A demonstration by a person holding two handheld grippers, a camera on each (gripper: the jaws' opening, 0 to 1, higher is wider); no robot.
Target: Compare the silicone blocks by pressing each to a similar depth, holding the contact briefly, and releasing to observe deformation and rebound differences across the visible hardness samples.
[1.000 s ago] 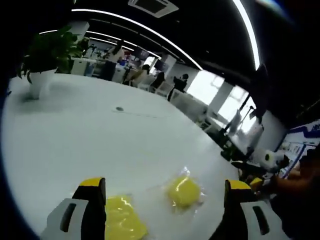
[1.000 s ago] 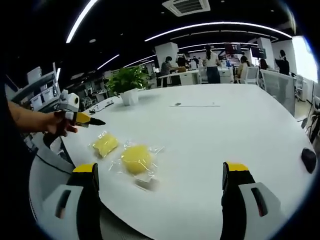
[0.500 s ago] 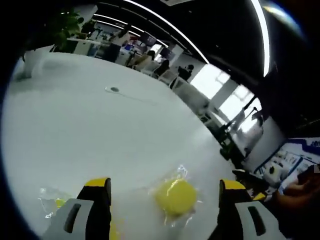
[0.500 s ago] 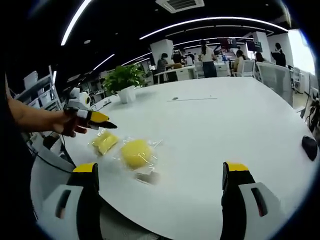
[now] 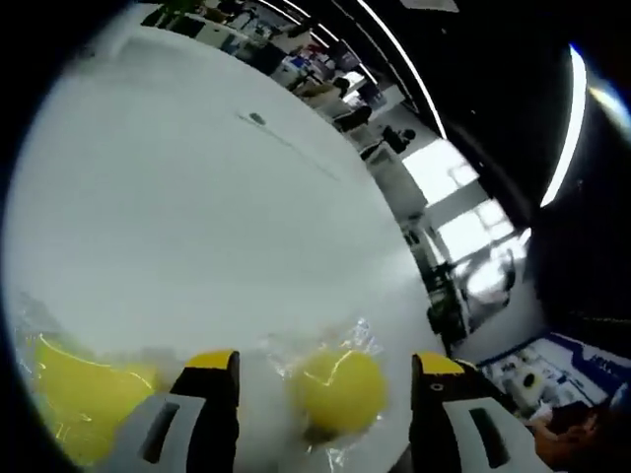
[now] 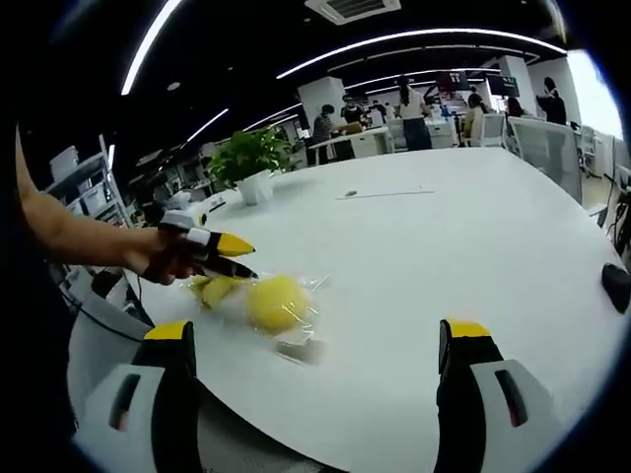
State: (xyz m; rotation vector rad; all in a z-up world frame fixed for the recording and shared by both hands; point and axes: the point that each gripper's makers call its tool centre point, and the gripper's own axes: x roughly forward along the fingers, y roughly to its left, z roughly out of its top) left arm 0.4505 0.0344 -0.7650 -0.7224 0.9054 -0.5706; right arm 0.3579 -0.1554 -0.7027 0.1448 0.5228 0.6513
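Observation:
A round yellow silicone block (image 5: pixel 337 391) in a clear wrapper lies on the white table (image 5: pixel 197 197), low between the jaws of my open left gripper (image 5: pixel 325 363). A flatter yellow block (image 5: pixel 79 404), also wrapped, lies left of the left jaw. In the right gripper view the round block (image 6: pixel 276 302) sits near the table's left edge. The left gripper (image 6: pixel 240 259), held by a hand (image 6: pixel 158 256), hovers just left of it, over the flat block (image 6: pixel 215 289), which it partly hides. My right gripper (image 6: pixel 315 330) stands open, short of the round block, holding nothing.
A potted plant (image 6: pixel 251 160) stands at the table's far left. A black mouse (image 6: pixel 618 286) lies at the right edge. The curved table edge (image 6: pixel 148 325) runs close to the blocks. People and desks fill the office behind.
The left gripper has moved in and down toward the round block, which now sits between its jaws. The right gripper has barely shifted.

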